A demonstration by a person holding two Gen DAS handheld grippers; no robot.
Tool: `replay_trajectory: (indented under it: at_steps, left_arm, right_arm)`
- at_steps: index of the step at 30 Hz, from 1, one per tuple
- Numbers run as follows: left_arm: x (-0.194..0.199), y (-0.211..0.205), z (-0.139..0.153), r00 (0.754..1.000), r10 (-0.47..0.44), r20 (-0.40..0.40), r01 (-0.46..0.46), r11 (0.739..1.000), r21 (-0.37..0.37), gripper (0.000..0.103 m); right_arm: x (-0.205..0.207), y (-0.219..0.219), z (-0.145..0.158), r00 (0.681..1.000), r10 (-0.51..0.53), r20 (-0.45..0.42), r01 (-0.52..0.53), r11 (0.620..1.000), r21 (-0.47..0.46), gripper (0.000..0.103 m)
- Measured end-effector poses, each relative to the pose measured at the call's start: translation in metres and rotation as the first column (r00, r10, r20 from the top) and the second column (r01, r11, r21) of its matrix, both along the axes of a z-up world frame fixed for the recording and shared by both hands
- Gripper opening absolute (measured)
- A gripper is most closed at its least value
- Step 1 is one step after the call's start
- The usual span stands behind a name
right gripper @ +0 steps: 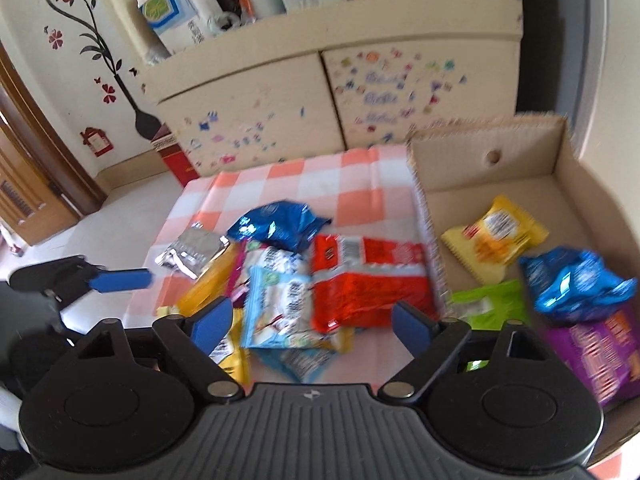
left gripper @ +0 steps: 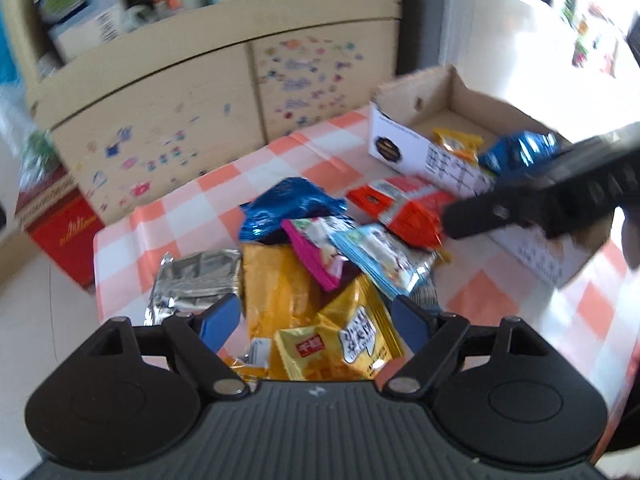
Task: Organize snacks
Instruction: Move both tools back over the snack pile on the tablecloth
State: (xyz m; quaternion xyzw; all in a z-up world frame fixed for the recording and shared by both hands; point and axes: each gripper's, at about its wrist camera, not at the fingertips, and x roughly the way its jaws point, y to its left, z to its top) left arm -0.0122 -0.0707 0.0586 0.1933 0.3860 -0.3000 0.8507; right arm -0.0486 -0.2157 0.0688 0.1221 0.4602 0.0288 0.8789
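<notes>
A pile of snack packets lies on the orange-checked tablecloth point(left gripper: 192, 204): a blue foil packet point(left gripper: 288, 204), a red packet point(left gripper: 404, 208), a silver packet point(left gripper: 196, 280), a pink one point(left gripper: 316, 252), a light-blue one point(left gripper: 384, 252) and yellow ones point(left gripper: 344, 344). My left gripper point(left gripper: 316, 316) hangs open just over the yellow packets, pressing on none. My right gripper point(right gripper: 312, 316) is open above the light-blue packet point(right gripper: 280, 300) and the red packet point(right gripper: 368, 276). To its right, the cardboard box point(right gripper: 488, 160) holds a yellow packet point(right gripper: 496, 236), a blue foil packet point(right gripper: 576, 284), a green one point(right gripper: 492, 304) and a purple one point(right gripper: 600, 352).
A cream cabinet point(right gripper: 256, 112) covered in stickers stands behind the table, its shelf crowded with boxes. A red carton point(left gripper: 64, 232) sits on the floor at the table's left edge. A wooden door point(right gripper: 24, 184) is at far left. Bare checked cloth lies behind the pile.
</notes>
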Motion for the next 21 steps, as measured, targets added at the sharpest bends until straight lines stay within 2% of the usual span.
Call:
replay_trajectory:
  at_steps: [2,5,10,12,17,20,21]
  left_arm:
    - [-0.009,-0.008,-0.004,0.996,-0.077,0.046,0.075,0.996,0.048,0.082]
    - [-0.015,-0.016,-0.014,0.986,-0.158,0.051,0.153,0.984,0.093,0.082]
    - [-0.007,-0.018,-0.036,0.985,-0.163,0.052,0.153,0.977,0.151,0.081]
    - [-0.007,-0.018,-0.039,0.982,-0.174,0.080,0.159,0.974,0.163,0.081]
    - [-0.002,-0.014,-0.040,0.985,-0.155,0.070,0.147,0.983,0.109,0.074]
    - [0.000,-0.008,-0.038,0.990,-0.126,0.060,0.121,0.990,0.074,0.064]
    - [0.002,-0.005,-0.037,0.993,-0.109,0.048,0.106,0.992,0.062,0.055]
  right_arm:
    - [0.003,0.003,-0.008,0.999,-0.010,-0.030,0.011,0.999,0.037,0.089]
    - [0.008,0.004,-0.018,0.996,-0.038,-0.079,0.044,0.996,0.074,0.088]
    - [0.017,0.006,-0.027,0.990,-0.079,-0.119,0.092,0.991,0.102,0.087]
    - [0.021,0.007,-0.030,0.987,-0.101,-0.129,0.115,0.988,0.105,0.087]
    - [0.034,0.010,-0.042,0.979,-0.130,-0.154,0.144,0.986,0.089,0.087]
    - [0.041,0.016,-0.049,0.978,-0.132,-0.160,0.140,0.990,0.034,0.087]
    - [0.043,0.019,-0.051,0.978,-0.129,-0.161,0.133,0.991,0.009,0.087]
